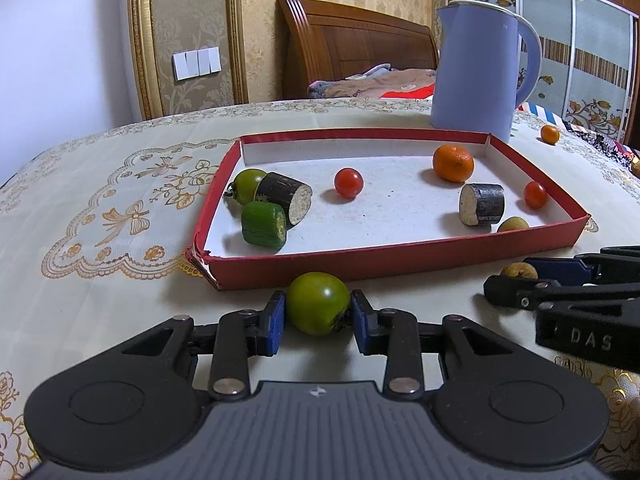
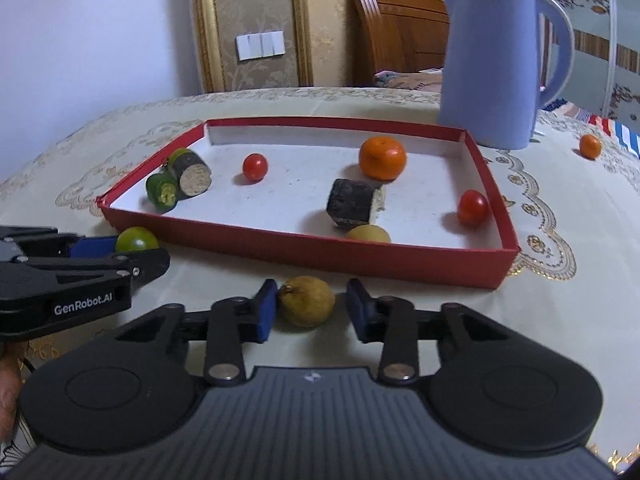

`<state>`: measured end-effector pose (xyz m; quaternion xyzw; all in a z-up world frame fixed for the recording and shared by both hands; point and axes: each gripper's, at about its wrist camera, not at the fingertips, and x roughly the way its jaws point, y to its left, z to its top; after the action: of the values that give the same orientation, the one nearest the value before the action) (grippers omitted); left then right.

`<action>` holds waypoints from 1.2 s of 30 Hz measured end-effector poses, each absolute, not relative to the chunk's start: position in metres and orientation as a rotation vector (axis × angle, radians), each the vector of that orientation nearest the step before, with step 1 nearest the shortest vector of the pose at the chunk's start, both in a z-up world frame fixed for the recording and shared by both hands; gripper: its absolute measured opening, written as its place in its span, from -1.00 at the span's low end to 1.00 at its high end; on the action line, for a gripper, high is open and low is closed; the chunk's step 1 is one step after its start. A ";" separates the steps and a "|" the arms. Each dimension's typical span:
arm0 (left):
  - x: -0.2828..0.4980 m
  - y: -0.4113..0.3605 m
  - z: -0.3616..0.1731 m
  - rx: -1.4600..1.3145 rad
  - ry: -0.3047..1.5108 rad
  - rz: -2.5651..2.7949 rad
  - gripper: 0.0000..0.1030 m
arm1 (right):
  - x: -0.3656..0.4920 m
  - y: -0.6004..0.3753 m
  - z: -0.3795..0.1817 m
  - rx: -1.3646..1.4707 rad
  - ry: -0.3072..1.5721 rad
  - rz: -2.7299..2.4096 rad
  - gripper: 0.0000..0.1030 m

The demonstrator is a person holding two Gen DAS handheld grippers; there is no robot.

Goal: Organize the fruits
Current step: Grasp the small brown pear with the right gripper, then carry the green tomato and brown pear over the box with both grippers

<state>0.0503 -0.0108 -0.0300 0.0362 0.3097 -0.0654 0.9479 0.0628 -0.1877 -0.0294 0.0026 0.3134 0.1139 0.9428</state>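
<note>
Cream embroidered cloth: covers the worktop (image 1: 120,184), with gold flower and butterfly patterns.
Lilac kettle (image 1: 480,68): stands at the far right, just behind the far right corner of the tray.
Red tray (image 1: 400,258): a shallow box with a white floor, mid-worktop; its near wall runs straight across in front of both grippers, between them and the tray floor.
Tray, left end: a green tomato (image 1: 248,186), a dark cylinder piece (image 1: 286,196) and a green cut piece (image 1: 264,225) bunched together against the left wall.
Tray, middle and right: a red cherry tomato (image 1: 349,183), a mandarin (image 1: 453,162), a second dark cylinder (image 1: 482,204), another red cherry tomato (image 1: 535,194) and a yellowish fruit (image 1: 513,225) against the near wall.
Small orange (image 1: 550,134): alone on the cloth, far right, well apart from the tray.
Left hand-held gripper (image 1: 319,312): blue pads pinching a green tomato on the cloth (image 1: 319,303), just outside the tray's near wall.
Right hand-held gripper (image 2: 311,309): jaws nearly closed around a brownish-yellow fruit (image 2: 307,301) on the cloth near the tray's near wall; the left pad touches it, and a thin gap shows at the right pad.
</note>
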 end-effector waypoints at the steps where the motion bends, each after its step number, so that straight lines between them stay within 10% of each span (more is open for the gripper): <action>1: 0.050 -0.011 -0.030 0.075 0.630 -0.133 -0.35 | 0.063 -0.188 -0.029 0.010 0.638 0.233 -0.43; 36: 0.051 -0.011 -0.030 0.082 0.627 -0.134 -0.36 | 0.058 -0.194 -0.029 0.042 0.608 0.215 -0.44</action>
<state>0.0505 -0.0112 -0.0298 0.0401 0.3080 -0.0656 0.9483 0.0579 -0.1938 -0.0294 0.0207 0.2989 0.1056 0.9482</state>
